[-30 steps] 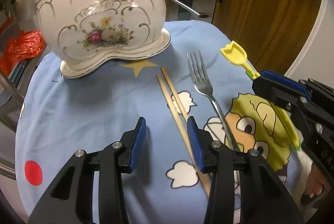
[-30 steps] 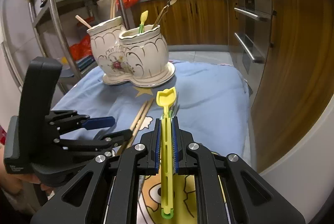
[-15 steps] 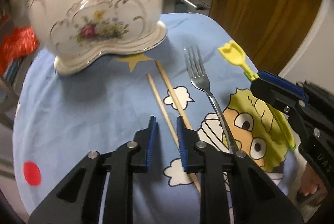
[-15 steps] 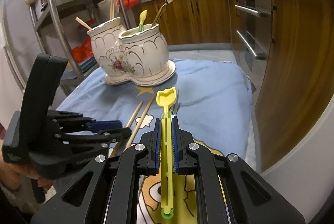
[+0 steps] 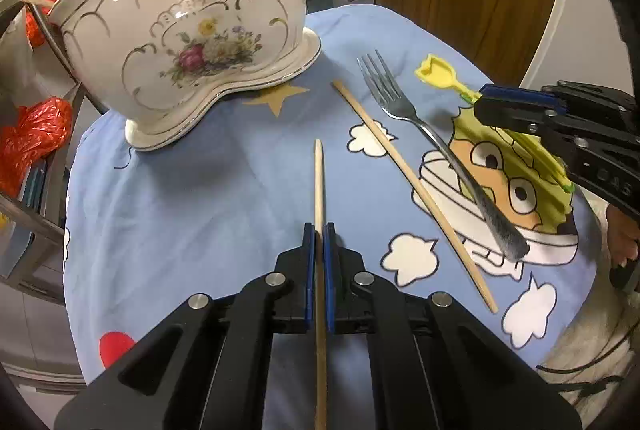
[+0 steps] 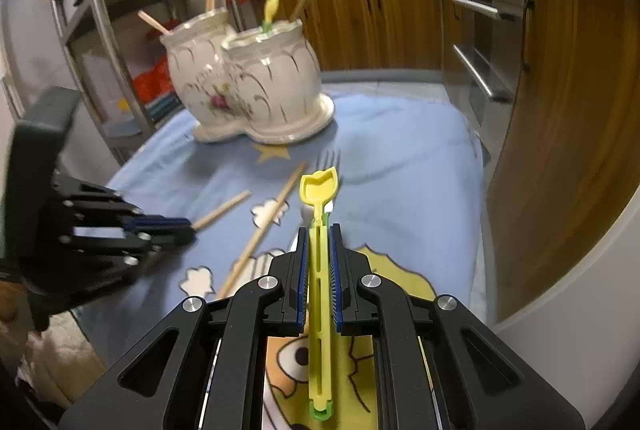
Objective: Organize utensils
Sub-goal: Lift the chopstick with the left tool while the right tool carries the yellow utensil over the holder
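The left gripper (image 5: pixel 319 236) has just clenched on one chopstick (image 5: pixel 318 181). A second ago its jaws stood apart over a pair of chopsticks lying side by side on the blue cloth (image 5: pixel 208 189); now the blue pads squeeze one stick, which runs straight out toward twelve o'clock in the left wrist view, its tip pointing at the gap in front of the holder (image 5: pixel 188 41). The other chopstick (image 5: pixel 412 189) lies alone on the cloth, slanting from about five o'clock up to twelve, just beside the fork (image 5: pixel 436 149), which rests to its right with the tines toward the holder.

The right gripper (image 6: pixel 319 254) has not changed: it keeps its grasp on the yellow spoon (image 6: pixel 320 270), whose scoop points toward the holder at twelve o'clock in the right wrist view.

The white flowered holder sits at ten to eleven o'clock in the left view, well apart from both held pieces, and already has a few utensils standing in its two cups.

With both hands loaded, the picking step looks finished for these two items; carrying them to the cups seems the likely next step, with the second chopstick and the fork left to collect.
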A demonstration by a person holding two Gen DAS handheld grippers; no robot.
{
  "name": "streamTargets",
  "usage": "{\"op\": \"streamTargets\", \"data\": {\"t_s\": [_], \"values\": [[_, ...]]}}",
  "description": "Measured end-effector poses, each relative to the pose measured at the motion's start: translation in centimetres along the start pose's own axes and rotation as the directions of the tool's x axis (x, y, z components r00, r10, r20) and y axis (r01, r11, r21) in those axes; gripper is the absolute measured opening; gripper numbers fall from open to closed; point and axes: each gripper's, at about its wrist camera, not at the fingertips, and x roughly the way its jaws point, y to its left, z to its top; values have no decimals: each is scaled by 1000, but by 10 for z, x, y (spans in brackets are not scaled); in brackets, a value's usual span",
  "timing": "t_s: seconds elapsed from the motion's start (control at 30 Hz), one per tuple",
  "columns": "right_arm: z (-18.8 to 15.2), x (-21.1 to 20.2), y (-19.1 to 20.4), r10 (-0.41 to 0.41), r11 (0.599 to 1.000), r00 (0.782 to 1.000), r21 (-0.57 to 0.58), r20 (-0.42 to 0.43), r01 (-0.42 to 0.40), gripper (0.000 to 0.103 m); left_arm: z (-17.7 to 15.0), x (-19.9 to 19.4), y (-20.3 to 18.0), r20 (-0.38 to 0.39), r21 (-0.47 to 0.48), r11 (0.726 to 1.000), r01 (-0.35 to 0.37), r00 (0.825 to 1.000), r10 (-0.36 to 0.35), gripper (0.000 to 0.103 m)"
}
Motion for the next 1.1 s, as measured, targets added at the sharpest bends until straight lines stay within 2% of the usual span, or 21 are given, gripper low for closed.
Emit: {"op": "streamTargets", "data": {"t_s": [0.17, 0.27, 0.33, 0.4, 0.47, 0.57, 0.63, 0.73, 0.8, 0.9, 0.93, 1.0, 1.1], "values": [[1, -4, 2, 26, 1000, 999, 11, 20, -26, 11, -9, -1, 5, 40, -7, 1000, 12, 999, -11, 5], [4, -10, 7, 34, 999, 998, -4, 55, -34, 11, -18, -7, 8, 84, 3, 1000, 0, 996, -1, 4], [9, -14, 9, 45, 999, 996, 0, 76, -45, 11, -21, -14, 14, 127, -9, 1000, 21, 992, -19, 4], [16, -19, 10, 57, 998, 993, 8, 103, -58, 11, -20, -28, 19, 202, -24, 998, 54, 978, -48, 4], [24, -23, 13, 71, 997, 989, 11, 130, -73, 11, -22, -42, 29, 262, -28, 998, 54, 964, -45, 4], [42, -27, 18, 94, 995, 979, 6, 179, -96, 11, -17, -69, 49, 383, -44, 996, 75, 922, -52, 4], [56, -30, 21, 111, 993, 970, 2, 215, -114, 11, -13, -88, 65, 476, -65, 994, 88, 878, -47, 4], [79, -33, 25, 136, 990, 952, 5, 275, -143, 11, 3, -107, 87, 570, -109, 988, 110, 821, -29, 4], [97, -31, 28, 150, 987, 938, 5, 313, -160, 11, 17, -116, 100, 618, -132, 982, 132, 786, -22, 4], [125, -24, 28, 184, 979, 914, 21, 361, -205, 11, 39, -124, 113, 667, -154, 977, 148, 745, -7, 4], [133, -22, 28, 192, 976, 906, 27, 377, -218, 11, 50, -127, 119, 693, -161, 972, 170, 721, -12, 4], [150, -13, 29, 211, 969, 888, 34, 409, -246, 11, 70, -128, 130, 727, -176, 962, 209, 686, -16, 4], [167, 1, 30, 235, 958, 868, 45, 438, -283, 11, 93, -126, 144, 761, -204, 945, 255, 649, -11, 4]]}}
